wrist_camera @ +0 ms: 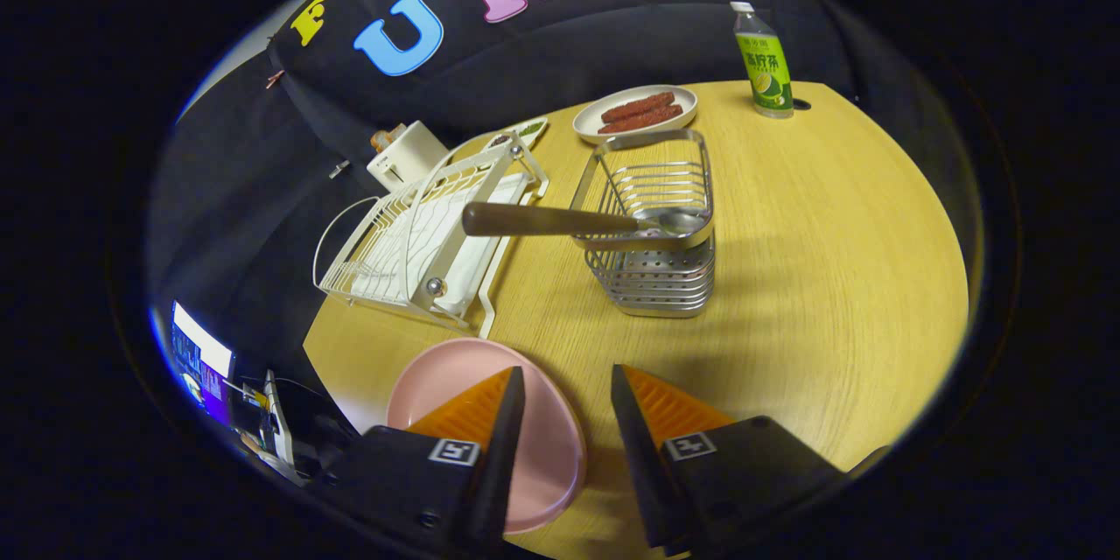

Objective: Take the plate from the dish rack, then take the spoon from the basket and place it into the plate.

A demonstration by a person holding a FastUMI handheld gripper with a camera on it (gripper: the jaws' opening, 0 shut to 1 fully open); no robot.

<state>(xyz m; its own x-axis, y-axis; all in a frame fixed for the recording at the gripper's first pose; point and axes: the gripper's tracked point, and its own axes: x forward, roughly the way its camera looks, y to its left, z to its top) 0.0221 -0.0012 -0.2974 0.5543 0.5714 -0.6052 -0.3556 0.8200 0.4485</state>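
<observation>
The gripper (567, 385) hangs low in the frame with its two orange-faced fingers (490, 407) spread apart and nothing between them, only bare wood showing in the gap. The pink plate (547, 446) already lies flat on the table (831, 280) at the lower left, partly under the left finger, so the dish rack (420, 236), left of centre, looks finished with, and the spoon seems to be the step in hand. That spoon (560, 219) lies almost level across the rim of the wire basket (656, 254) in the middle of the frame, bowl inside, dark wooden handle (516, 219) sticking out to the left over open table. I would go for that handle rather than the bowl: it is free of the wires, and closing on it near the basket rim should keep the spoon from tipping. Lifting up and leftward ought to slide the bowl clear without hooking the wire. The rack's corner sits close to the handle's tip, so that is the tight side; the right half of the table is wide open. The plate of sausages (636, 112) and the bottle (764, 61) stand well beyond, upper right, out of the way. The pink plate sits near the table's edge, so the set-down wants to be gentle.
</observation>
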